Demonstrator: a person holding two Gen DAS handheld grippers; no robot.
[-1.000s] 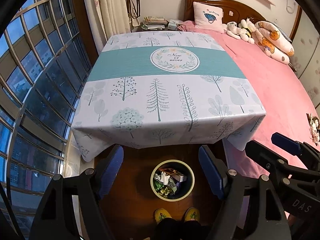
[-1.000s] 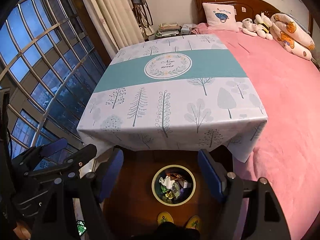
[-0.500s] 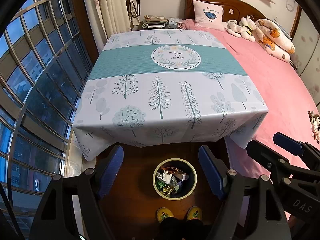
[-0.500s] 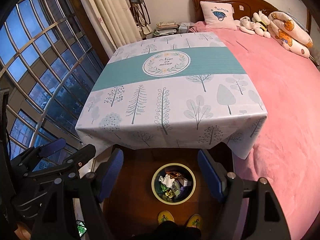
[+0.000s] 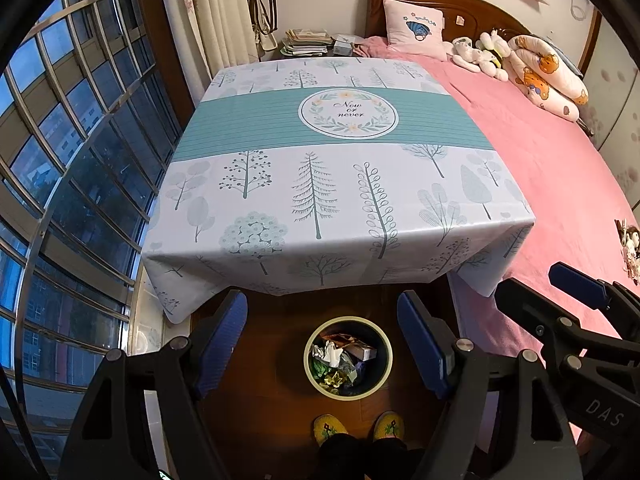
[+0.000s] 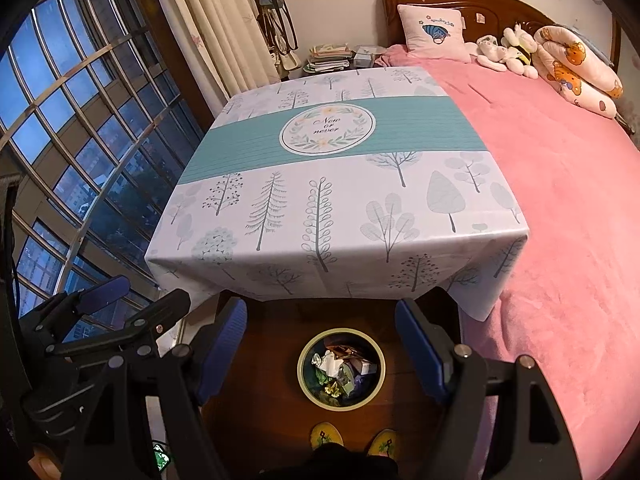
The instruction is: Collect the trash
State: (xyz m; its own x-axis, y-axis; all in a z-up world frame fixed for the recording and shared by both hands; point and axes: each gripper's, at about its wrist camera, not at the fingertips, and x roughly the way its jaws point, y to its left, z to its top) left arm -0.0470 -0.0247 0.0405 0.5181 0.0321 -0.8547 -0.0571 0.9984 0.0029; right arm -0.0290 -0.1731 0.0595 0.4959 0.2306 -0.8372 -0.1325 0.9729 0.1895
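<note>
Blue-padded fingers (image 5: 222, 338) of the left gripper (image 5: 322, 338) and right gripper (image 6: 320, 340) stand apart, empty; between and below them sits the bin (image 5: 316, 384) holding crumpled trash (image 5: 340, 362); beyond, the table (image 5: 320, 184) shows none; collecting looks finished, or calls for searching elsewhere.

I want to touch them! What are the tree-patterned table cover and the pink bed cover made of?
The tree-patterned table cover looks like smooth plastic or oilcloth: it has a faint sheen and hangs in stiff creases at the corners, though coated fabric is possible. The pink bed cover looks like soft plush fabric: matte, fuzzy, with brushed shading.
</note>
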